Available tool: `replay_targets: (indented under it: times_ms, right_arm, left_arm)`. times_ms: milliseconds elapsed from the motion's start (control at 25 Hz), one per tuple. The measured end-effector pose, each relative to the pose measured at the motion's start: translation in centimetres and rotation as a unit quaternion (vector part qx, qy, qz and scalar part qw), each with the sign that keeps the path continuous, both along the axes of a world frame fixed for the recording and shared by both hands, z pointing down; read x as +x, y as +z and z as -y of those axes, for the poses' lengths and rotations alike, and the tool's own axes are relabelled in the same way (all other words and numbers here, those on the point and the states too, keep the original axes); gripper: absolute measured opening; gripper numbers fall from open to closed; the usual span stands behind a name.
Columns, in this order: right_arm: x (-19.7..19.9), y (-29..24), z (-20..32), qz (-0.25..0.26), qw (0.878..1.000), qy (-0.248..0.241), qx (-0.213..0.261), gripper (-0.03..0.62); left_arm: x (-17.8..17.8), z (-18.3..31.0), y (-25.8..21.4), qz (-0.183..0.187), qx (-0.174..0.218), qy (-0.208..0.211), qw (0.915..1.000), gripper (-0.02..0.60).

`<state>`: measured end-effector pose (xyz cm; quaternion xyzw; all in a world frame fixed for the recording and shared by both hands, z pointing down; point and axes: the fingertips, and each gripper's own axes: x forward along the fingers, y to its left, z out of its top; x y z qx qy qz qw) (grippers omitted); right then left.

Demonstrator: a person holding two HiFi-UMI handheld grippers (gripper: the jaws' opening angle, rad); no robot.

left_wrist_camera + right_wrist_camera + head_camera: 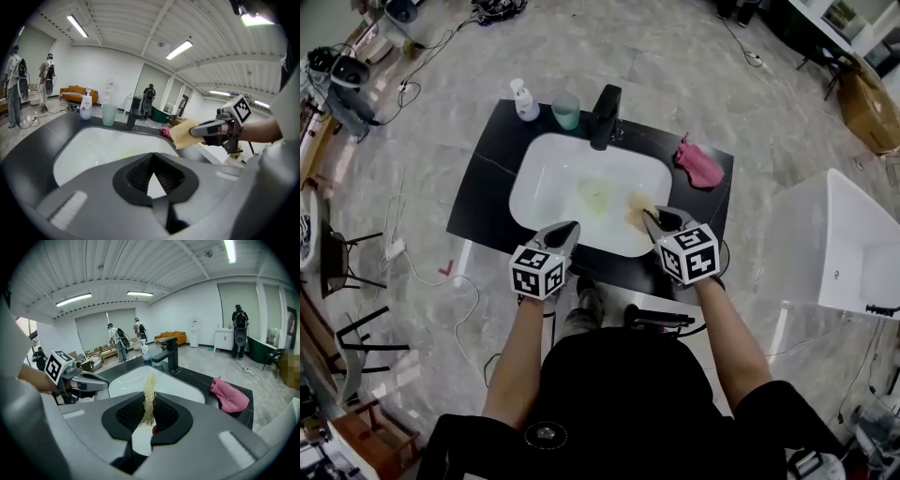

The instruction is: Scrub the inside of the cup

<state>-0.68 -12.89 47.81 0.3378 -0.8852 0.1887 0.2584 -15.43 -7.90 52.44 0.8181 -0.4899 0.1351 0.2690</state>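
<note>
Left gripper (572, 227) hovering, fingers clenched empty; right gripper (649, 217) fingers grasping one scrub pad (149, 390). One cup (565, 111), one pump bottle (524, 101) sitting on desk (487, 183).

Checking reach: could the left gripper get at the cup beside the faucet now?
Probably yes: only the sink basin lies between the left gripper and the cup, though its jaws are shut.

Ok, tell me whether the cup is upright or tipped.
Upright: the cup stands on the black counter beside the faucet, mouth up.
</note>
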Motion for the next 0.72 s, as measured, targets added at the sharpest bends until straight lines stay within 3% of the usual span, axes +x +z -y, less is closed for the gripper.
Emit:
replay_targets:
  times_ms: [360, 720]
  right_arm:
    - [-2.4, 0.4, 2.2, -0.01, 0.998, 0.06, -0.001, 0.043]
    - [-2.9, 0.3, 2.6, -0.006, 0.998, 0.065, -0.003, 0.043]
  left_arm:
    - [-2.9, 4.4, 0.7, -0.004, -0.006, 0.065, 0.9979, 0.0]
    - [-2.4, 5.3, 1.3, -0.012, -0.014, 0.082, 0.9965, 0.0]
